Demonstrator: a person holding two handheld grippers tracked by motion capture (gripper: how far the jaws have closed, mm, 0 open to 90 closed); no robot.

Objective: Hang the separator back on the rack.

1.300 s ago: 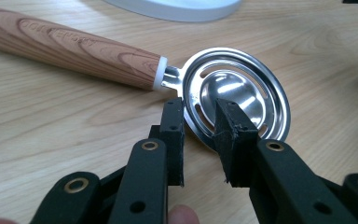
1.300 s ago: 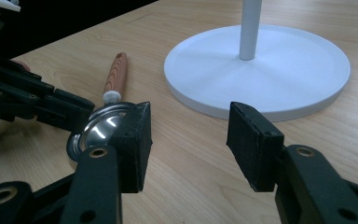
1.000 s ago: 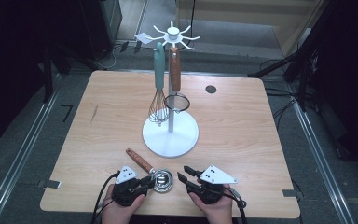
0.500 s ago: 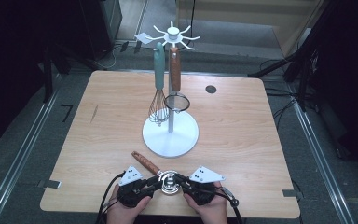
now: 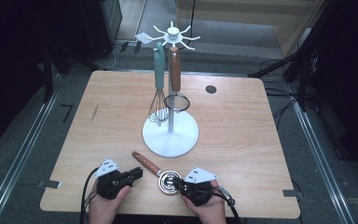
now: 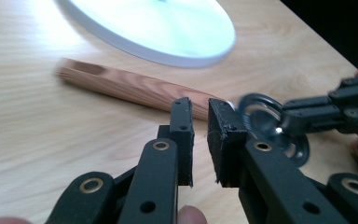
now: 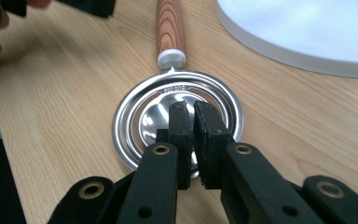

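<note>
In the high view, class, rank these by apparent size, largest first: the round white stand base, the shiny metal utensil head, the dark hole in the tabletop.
1. Round white stand base
2. Shiny metal utensil head
3. Dark hole in the tabletop, though it lies farther from the camera.

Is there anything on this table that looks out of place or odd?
Yes. One wooden-handled metal tool lies flat on the table near the front edge, while the whisk and the strainer hang from the white stand. Nothing looks spilled or damaged.
</note>
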